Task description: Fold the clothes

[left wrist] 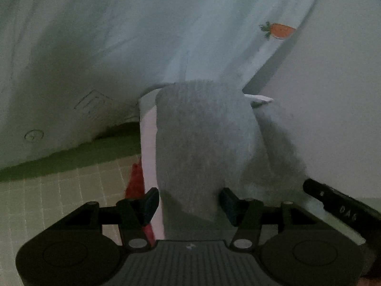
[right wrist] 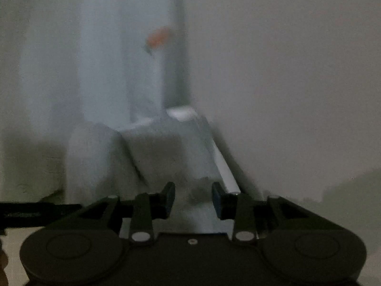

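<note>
A pale blue garment (left wrist: 119, 35) with a small orange strawberry print (left wrist: 278, 30) hangs in front of me and fills most of the left wrist view. My left gripper (left wrist: 189, 206) is shut on a grey ribbed cuff or hem (left wrist: 202, 138) of it, with the fabric between the fingers. In the blurred right wrist view the same garment (right wrist: 119, 59) hangs with the strawberry (right wrist: 158, 37) visible. My right gripper (right wrist: 193, 200) is shut on a pale fold of the garment (right wrist: 166, 157). A white strip (right wrist: 225, 166), perhaps a label or trim, runs by the right finger.
A green gridded cutting mat (left wrist: 59, 195) lies below at the left. A red item (left wrist: 134, 181) shows beside the cuff. A plain white wall (left wrist: 333, 95) stands at the right. The other gripper's black body (left wrist: 338, 205) shows at lower right, and the left gripper's body shows in the right view (right wrist: 35, 212).
</note>
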Demonstrator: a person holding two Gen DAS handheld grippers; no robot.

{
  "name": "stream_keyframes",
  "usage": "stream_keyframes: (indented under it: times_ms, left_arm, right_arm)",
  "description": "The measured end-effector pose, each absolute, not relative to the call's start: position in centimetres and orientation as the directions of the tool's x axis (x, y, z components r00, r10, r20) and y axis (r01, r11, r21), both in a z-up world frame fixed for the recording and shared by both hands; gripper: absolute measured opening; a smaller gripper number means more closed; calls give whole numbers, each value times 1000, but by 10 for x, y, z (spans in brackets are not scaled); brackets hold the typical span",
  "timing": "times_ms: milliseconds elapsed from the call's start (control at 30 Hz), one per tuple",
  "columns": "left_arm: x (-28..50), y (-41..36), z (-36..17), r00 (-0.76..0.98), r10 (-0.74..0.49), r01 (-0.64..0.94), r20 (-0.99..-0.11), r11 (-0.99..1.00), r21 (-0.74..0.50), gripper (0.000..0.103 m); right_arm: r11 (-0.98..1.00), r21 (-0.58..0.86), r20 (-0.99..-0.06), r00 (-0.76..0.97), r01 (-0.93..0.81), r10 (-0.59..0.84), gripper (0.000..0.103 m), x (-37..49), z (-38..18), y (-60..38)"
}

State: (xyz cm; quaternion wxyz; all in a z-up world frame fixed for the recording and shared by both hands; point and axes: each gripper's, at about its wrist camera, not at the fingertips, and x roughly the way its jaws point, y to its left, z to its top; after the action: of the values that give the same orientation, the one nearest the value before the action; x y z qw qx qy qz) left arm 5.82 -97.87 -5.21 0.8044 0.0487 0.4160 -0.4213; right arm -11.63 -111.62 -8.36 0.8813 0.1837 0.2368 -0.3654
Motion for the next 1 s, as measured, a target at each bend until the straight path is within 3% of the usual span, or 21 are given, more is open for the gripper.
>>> stream_keyframes:
  times_ms: [233, 367, 500, 667, 1000]
  left_arm:
    - [44, -952, -31, 363, -666, 753, -652, 622, -217, 77]
    - [30, -934, -12, 395, -681, 773, -616, 609, -178, 82]
    - [-10, -891, 7, 418, -684, 750, -597, 631, -198, 96]
    - [-50, -843, 14, 389, -681, 753, -620, 623, -212, 99]
    - [-131, -777, -2, 357, -636, 753, -684, 629, -191, 103]
  right_arm:
    - [616, 198, -558, 604, 763, -569, 49, -132, -77, -1106]
    - [616, 174, -525, 601, 769, -603, 77, -157, -55, -1077]
    - [630, 133, -526, 593, 765, -609, 90, -191, -37, -1038]
    - [644, 110, -541, 589, 757, -600, 100, -232, -31, -989]
    - [656, 110, -596, 578, 747, -558, 103, -305, -53, -918]
